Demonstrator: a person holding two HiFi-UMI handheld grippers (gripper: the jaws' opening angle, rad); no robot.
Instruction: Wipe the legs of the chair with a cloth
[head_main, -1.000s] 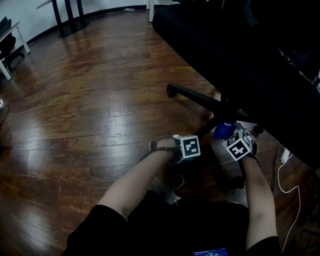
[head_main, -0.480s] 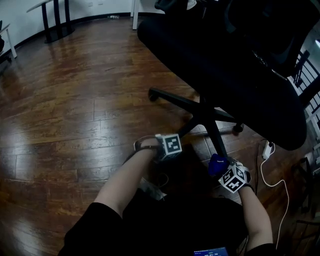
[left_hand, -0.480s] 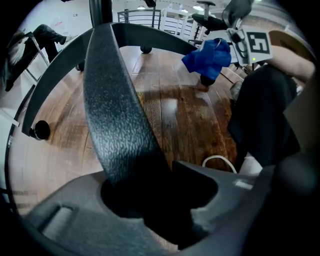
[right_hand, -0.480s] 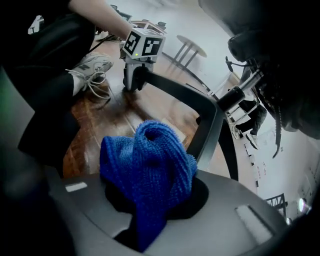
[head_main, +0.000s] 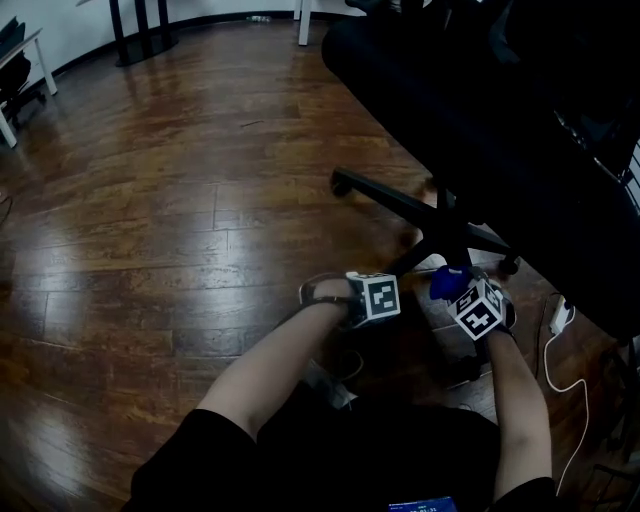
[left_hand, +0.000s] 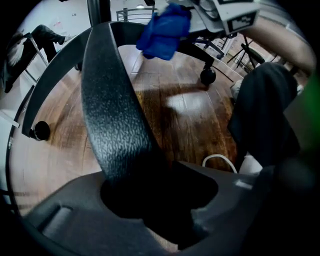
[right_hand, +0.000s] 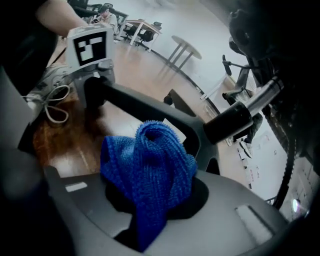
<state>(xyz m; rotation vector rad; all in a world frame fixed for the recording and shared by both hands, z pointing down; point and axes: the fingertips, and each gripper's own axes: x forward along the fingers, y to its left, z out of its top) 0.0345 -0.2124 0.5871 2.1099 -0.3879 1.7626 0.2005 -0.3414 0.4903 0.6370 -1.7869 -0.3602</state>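
The black office chair (head_main: 480, 120) stands on its star base (head_main: 385, 195) over the wood floor. My left gripper (head_main: 378, 296) is shut on one textured black leg (left_hand: 112, 105), which runs up out of its jaws. Close below the hub, my right gripper (head_main: 477, 308) is shut on a bunched blue cloth (head_main: 447, 282). In the right gripper view the blue cloth (right_hand: 150, 170) fills the jaws, with the left gripper (right_hand: 92, 85) and its leg (right_hand: 135, 102) beyond. From the left gripper view the blue cloth (left_hand: 165, 30) hangs above the same leg.
A white cable and plug (head_main: 560, 325) lie on the floor at the right. Casters (left_hand: 207, 76) end the legs. Table legs (head_main: 140, 35) stand far back left, white furniture (head_main: 20, 70) at the left edge. My knees and a laced shoe (head_main: 340, 375) are near.
The right gripper with the cloth slid down away from the hub half a second ago and has come back up beside it. The left gripper has kept its hold on the leg.
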